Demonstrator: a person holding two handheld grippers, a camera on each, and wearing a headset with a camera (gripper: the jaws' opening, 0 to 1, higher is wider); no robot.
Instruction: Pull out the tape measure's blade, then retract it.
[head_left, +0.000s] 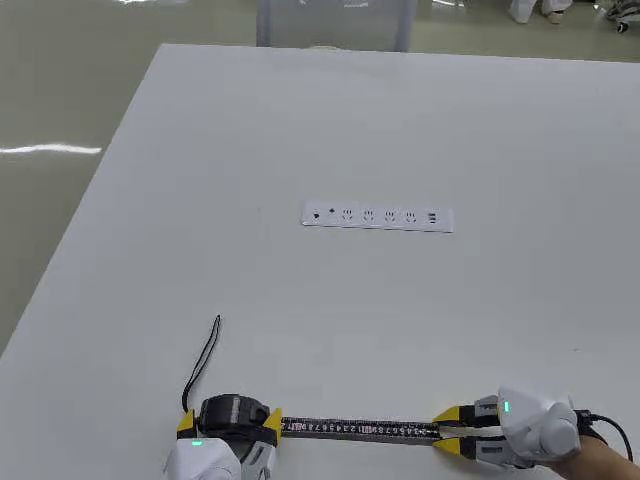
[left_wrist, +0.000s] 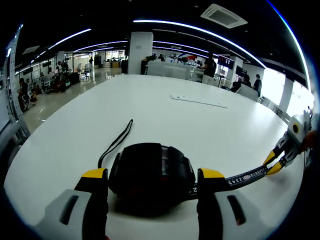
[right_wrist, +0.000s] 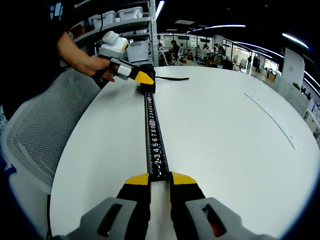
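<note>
My left hand-held gripper (head_left: 228, 426) is clamped across the tape measure case (head_left: 235, 411), one yellow-tipped jaw on each flank. The case sits at about 7 o'clock in the head view, low on the white surface (head_left: 330, 120). In the left gripper view the black case (left_wrist: 150, 174) is seated squarely between the jaws. Its wrist strap (head_left: 203, 358) trails loosely off toward 11 o'clock.

The blade (head_left: 358, 430) runs out of the case toward 3 o'clock, lying flat on the surface with its numbers up. My right hand-held gripper (head_left: 446, 431), at about 5 o'clock in the head view, is pinched shut on the blade's far end. In the right gripper view the blade (right_wrist: 153, 132) leads straight away from the jaws toward 12 o'clock and reaches the case there.

I judge the pull-out is largely done and the return comes next. To do it well, I would hold the case dead steady and hold the pinch on the tip. I would walk the right hand-held gripper back toward 9 o'clock along the blade's own line, so the spring draws it in without snapping, twisting or buckling.

The white power strip (head_left: 377, 216) lies well apart at 12 o'clock, out of the way.
</note>
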